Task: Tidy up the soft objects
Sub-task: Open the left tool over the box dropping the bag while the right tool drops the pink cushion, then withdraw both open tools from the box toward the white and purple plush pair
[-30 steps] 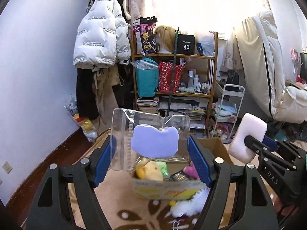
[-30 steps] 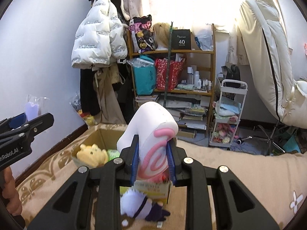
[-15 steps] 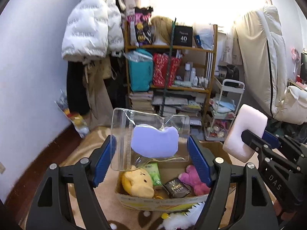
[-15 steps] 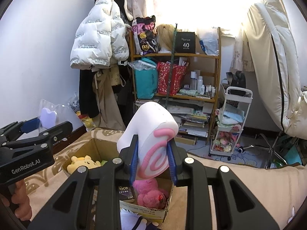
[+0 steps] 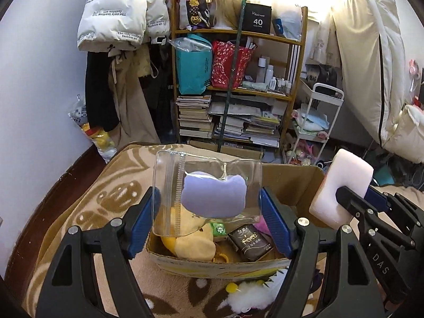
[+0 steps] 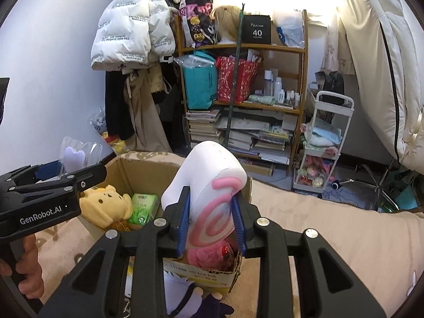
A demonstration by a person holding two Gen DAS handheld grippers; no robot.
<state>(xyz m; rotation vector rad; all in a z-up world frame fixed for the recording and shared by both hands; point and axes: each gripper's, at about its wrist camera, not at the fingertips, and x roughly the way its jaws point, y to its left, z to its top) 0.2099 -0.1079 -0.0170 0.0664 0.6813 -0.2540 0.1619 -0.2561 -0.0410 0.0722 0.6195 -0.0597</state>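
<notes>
My left gripper (image 5: 209,212) is shut on a clear plastic pouch (image 5: 169,185) with a purple soft pad (image 5: 213,196) inside, held just above the open cardboard box (image 5: 291,175). My right gripper (image 6: 212,212) is shut on a white foam roll with a pink swirl (image 6: 209,185), held over the box's (image 6: 132,169) near right corner. The roll also shows in the left wrist view (image 5: 341,188). In the box lie a yellow bear plush (image 6: 106,204), a green tissue pack (image 6: 143,208), a dark packet (image 5: 250,241) and a pink plush (image 6: 209,257).
The box sits on a beige patterned blanket (image 5: 87,212). A white fluffy toy (image 5: 251,294) and a purple-white plush (image 6: 185,294) lie in front of it. Behind stand a cluttered wooden shelf (image 5: 238,79), a white cart (image 5: 315,132) and hung coats (image 5: 116,26).
Both grippers have moved forward and down toward the box with their loads still held. More of the box's inside shows now.
</notes>
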